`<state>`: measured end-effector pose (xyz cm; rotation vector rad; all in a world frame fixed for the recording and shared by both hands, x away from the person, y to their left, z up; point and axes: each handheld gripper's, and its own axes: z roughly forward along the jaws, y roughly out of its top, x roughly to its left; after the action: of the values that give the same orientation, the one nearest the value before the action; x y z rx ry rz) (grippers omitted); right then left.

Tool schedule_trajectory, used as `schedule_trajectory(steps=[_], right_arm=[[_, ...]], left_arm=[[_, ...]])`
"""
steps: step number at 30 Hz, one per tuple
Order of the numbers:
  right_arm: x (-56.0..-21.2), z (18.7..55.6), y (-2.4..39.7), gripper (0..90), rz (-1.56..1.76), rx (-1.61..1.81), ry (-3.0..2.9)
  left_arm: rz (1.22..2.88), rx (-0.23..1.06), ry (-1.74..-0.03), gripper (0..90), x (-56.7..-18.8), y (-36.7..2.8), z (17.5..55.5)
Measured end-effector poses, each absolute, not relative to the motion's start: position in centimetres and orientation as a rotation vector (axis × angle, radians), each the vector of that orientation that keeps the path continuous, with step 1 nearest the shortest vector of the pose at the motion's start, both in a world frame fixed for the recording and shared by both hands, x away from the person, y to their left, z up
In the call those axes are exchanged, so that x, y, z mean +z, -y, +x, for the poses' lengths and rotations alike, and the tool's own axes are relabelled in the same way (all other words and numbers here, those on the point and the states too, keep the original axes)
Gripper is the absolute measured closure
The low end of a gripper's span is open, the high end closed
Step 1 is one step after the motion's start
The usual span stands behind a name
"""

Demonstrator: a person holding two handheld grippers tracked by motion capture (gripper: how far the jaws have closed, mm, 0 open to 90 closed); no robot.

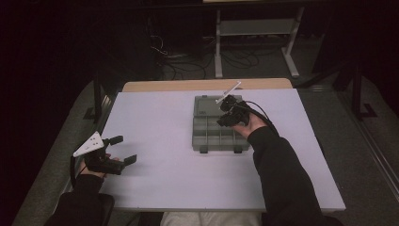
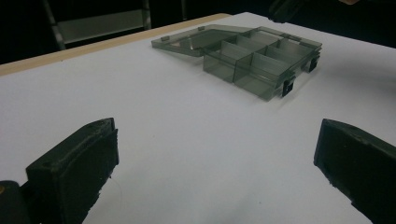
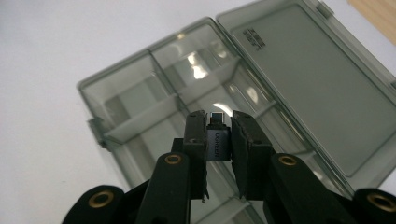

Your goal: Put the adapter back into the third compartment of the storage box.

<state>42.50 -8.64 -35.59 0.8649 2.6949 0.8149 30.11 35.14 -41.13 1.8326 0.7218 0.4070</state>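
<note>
A smoky transparent compartment box (image 1: 214,136) lies open in the middle of the white table (image 1: 160,141), its lid (image 3: 308,84) folded flat on the far side. My right gripper (image 3: 219,126) hovers over the box's compartments (image 3: 154,107), shut on a small dark grey adapter (image 3: 218,142) with a metal plug end; in the high view this gripper (image 1: 228,115) is above the box's right half. My left gripper (image 1: 126,149) rests near the table's left edge, open with nothing between its jaws; the box (image 2: 252,56) sits far ahead of it.
A wooden strip (image 1: 207,84) borders the table's far edge. Beyond it stand a metal frame (image 1: 256,37) and floor cables (image 1: 188,63). Bare white tabletop (image 2: 187,130) stretches between the left gripper and the box.
</note>
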Motion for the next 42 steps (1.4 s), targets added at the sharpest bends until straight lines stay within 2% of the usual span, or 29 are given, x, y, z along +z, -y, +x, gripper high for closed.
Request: schedule_trajectory(steps=[10,36,42], right_arm=[[-36.6,43.9,9.6,75.2,0.937,0.786,-2.672],[-39.2,45.7,9.1,75.1,0.99,0.691,-2.687],[-39.8,45.9,8.7,72.6,1.01,0.657,-2.685]], left_arm=[[1.834,0.406,-0.722,0.0,-41.1,-35.2,30.1],[1.838,0.406,-0.72,0.0,-41.2,-35.1,30.1],[1.838,0.406,-0.72,0.0,-41.2,-35.1,30.1]])
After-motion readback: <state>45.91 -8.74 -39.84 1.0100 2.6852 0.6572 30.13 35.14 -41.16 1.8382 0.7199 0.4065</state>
